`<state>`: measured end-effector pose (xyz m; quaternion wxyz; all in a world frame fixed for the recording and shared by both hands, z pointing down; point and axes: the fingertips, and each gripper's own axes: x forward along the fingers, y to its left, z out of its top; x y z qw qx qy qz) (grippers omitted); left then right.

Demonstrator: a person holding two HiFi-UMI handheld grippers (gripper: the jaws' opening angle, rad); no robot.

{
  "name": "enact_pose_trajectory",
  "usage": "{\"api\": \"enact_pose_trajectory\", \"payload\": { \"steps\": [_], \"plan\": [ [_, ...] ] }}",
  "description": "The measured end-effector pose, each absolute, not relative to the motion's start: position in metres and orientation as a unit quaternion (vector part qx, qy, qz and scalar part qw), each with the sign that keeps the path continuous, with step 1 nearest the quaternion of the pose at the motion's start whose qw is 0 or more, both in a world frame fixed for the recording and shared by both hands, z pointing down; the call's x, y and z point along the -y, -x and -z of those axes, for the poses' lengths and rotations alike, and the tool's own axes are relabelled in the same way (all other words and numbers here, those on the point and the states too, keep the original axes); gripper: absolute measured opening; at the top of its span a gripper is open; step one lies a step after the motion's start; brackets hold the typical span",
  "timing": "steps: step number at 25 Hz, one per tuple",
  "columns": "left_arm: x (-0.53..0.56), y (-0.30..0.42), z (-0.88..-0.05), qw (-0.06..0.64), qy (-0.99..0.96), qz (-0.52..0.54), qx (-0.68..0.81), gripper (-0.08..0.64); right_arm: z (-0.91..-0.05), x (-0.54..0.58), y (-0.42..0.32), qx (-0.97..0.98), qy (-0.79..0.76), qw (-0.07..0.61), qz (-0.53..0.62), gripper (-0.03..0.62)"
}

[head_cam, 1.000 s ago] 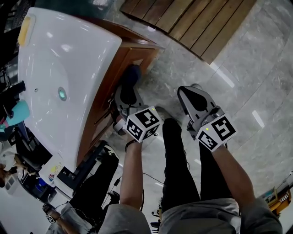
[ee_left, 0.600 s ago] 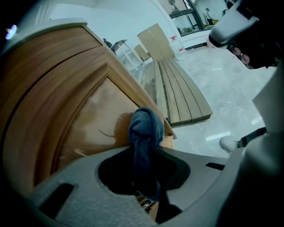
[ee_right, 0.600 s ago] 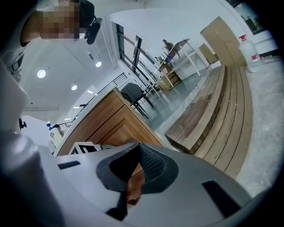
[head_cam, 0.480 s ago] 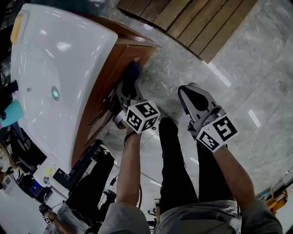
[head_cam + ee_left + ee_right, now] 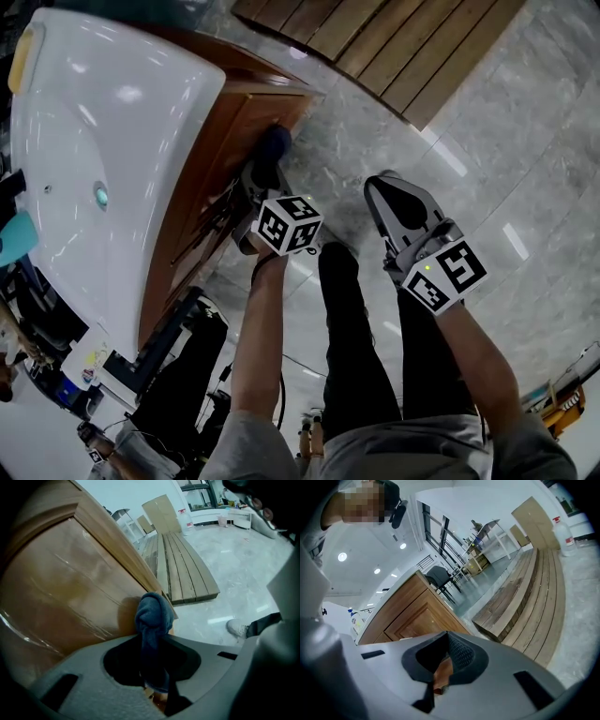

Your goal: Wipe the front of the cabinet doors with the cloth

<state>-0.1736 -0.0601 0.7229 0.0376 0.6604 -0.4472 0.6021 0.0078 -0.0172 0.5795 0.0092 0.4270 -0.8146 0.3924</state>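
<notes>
Left tongs (image 5: 152, 645) clamp cloth (image 5: 152, 615); cloth touches door (image 5: 70, 588). Right tongs (image 5: 443, 662) closed, empty, above floor (image 5: 497, 131).

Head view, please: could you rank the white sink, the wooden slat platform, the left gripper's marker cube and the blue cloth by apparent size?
1. white sink
2. wooden slat platform
3. left gripper's marker cube, though it is nearer the camera
4. blue cloth, only partly visible
</notes>
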Motion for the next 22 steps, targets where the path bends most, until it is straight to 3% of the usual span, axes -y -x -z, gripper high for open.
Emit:
{"api": "enact_pose_trajectory", "payload": {
  "steps": [22],
  "plan": [
    [0.02, 0.152, -0.748, 0.074, -0.682, -0.609, 0.397, 0.086, -0.58, 0.014, 0.001, 0.815, -0.421, 0.006, -0.399, 0.011]
  ]
}}
